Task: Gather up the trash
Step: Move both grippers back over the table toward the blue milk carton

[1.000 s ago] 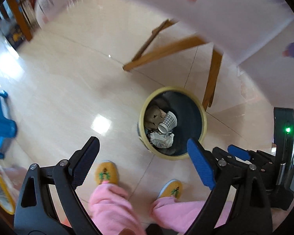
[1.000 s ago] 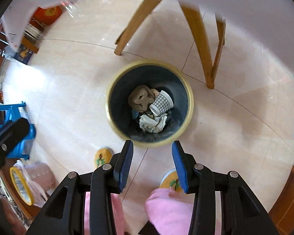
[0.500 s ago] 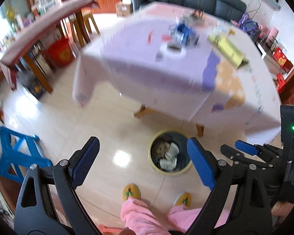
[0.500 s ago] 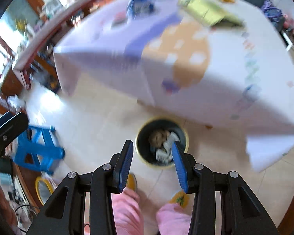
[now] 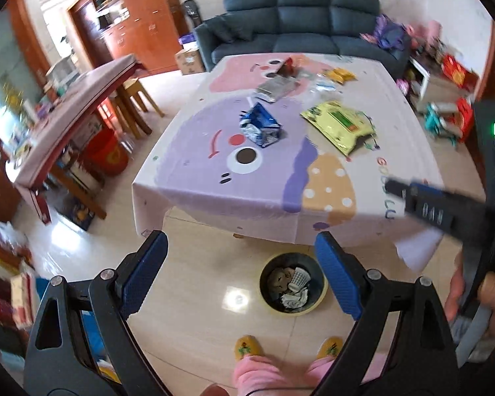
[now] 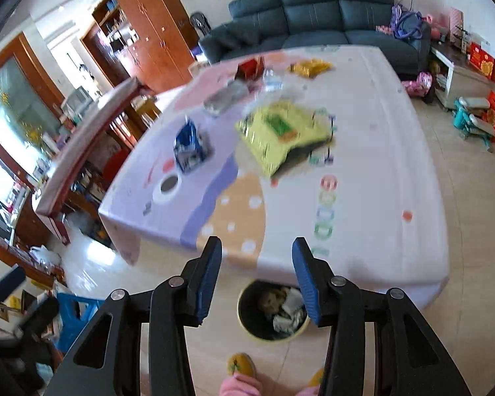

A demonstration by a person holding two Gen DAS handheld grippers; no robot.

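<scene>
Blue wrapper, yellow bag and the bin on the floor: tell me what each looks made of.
Blue wrapper: looks like thin foil-lined plastic film, crumpled, with a shiny silver inside.
Yellow bag: glossy printed plastic film, probably; it lies flat, wrinkled, torn open at one end.
Bin: likely rigid plastic, dark smooth inside with a pale yellow rim; I can't be sure.

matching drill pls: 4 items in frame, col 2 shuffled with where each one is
Items:
1. blue wrapper
2. yellow bag
3. trash bin
4. sofa

Places:
A. on the floor at the table's near edge, trash inside
B. on the purple patch of the tablecloth
C. against the far wall behind the table
D. on the table, right of the blue wrapper

Pairs: 1-B, 2-D, 3-A, 4-C
</scene>
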